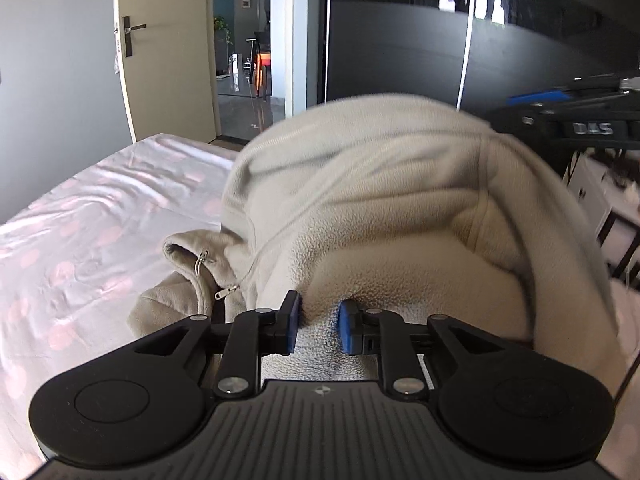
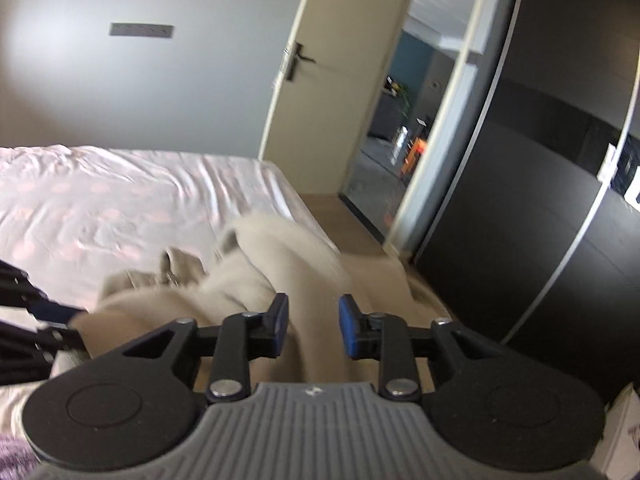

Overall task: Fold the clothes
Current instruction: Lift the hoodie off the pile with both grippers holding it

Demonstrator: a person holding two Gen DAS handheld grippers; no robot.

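Lifting: beige fleece jacket (image 1: 400, 208), bunched and raised off the bed (image 1: 80, 232), its zipped collar end still lying on the sheet.
Left hand-held gripper (image 1: 318, 326): narrow, blue pads pinching a fold of the fleece.
Right hand-held gripper (image 2: 313, 328): jaws partly apart, fleece running between them; whether the pads press it I cannot tell.
Bed: pink-spotted sheet, jacket at its near corner, towards the open door (image 2: 332, 80).

Pink-spotted bed sheet (image 1: 80, 216), open door (image 2: 320, 60) w/ dark handle, black wardrobe (image 2: 540, 160) at right.
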